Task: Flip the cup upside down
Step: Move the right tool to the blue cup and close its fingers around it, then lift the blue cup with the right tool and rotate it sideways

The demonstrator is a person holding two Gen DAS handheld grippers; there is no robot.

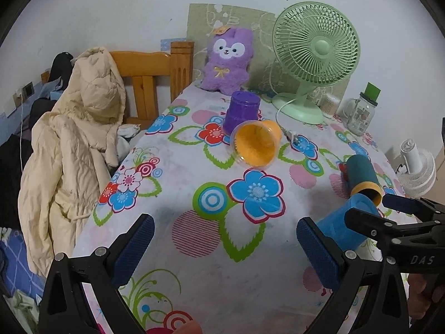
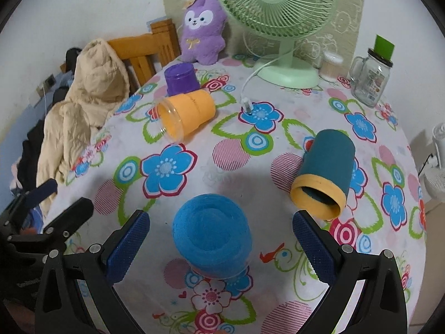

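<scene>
A blue cup [image 2: 212, 239] stands upside down on the flowered tablecloth, between the open fingers of my right gripper [image 2: 219, 239], which do not touch it. It also shows in the left wrist view [image 1: 345, 222], partly behind the right gripper's fingers [image 1: 361, 217]. A teal cup with a yellow rim [image 2: 324, 169] lies on its side to the right. An orange cup [image 2: 185, 115] lies on its side farther back. A purple cup [image 2: 180, 79] stands upside down behind it. My left gripper [image 1: 225, 247] is open and empty over the cloth.
A green desk fan [image 2: 281, 14] with a white cable [image 2: 247, 100], a purple plush toy [image 2: 201, 36], a glass jar mug [image 2: 371, 80] and a swab box [image 2: 331, 65] stand at the back. A beige jacket [image 1: 72, 144] hangs on a wooden chair [image 1: 150, 69] at the left edge.
</scene>
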